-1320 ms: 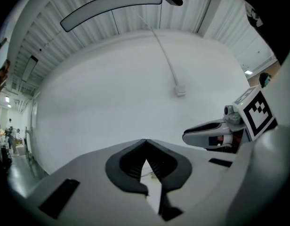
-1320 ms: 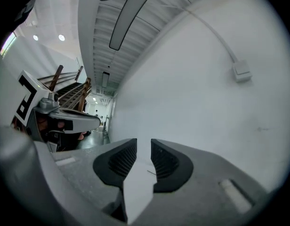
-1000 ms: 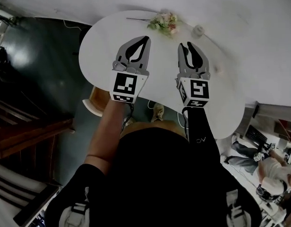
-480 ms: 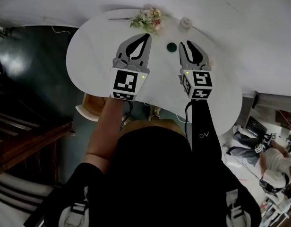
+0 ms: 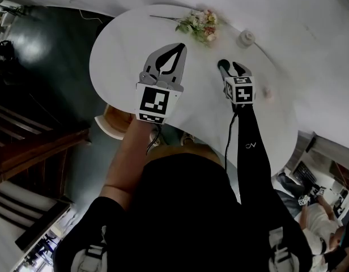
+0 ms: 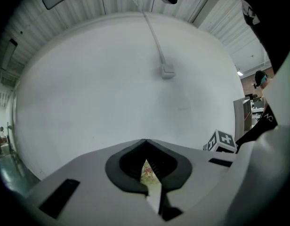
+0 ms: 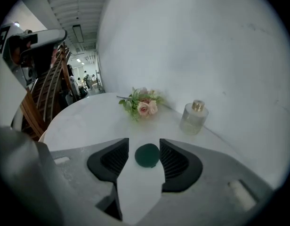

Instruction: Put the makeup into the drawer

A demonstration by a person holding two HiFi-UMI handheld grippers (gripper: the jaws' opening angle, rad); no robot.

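arms hold two grippers out over a round white table (image 5: 123, 50). left gripper (image 5: 178, 46) hangs above it with its jaws pinched together at the tips and nothing in them. right gripper (image 5: 229, 67) tilts down toward the tabletop; its jaws have just been opening and stand wide. the makeup (image 7: 147, 155), a round dark green compact, lies flat on the table between them, pads clear of it. beyond lie flowers (image 7: 141, 105) and, to their right, a bottle (image 7: 194, 117) near the wall.

A white rounded table (image 5: 118, 50) stands against a plain white wall (image 5: 310, 27). Dark glossy floor (image 5: 44, 55) reflects light at left, beside a wooden staircase (image 5: 38, 152).
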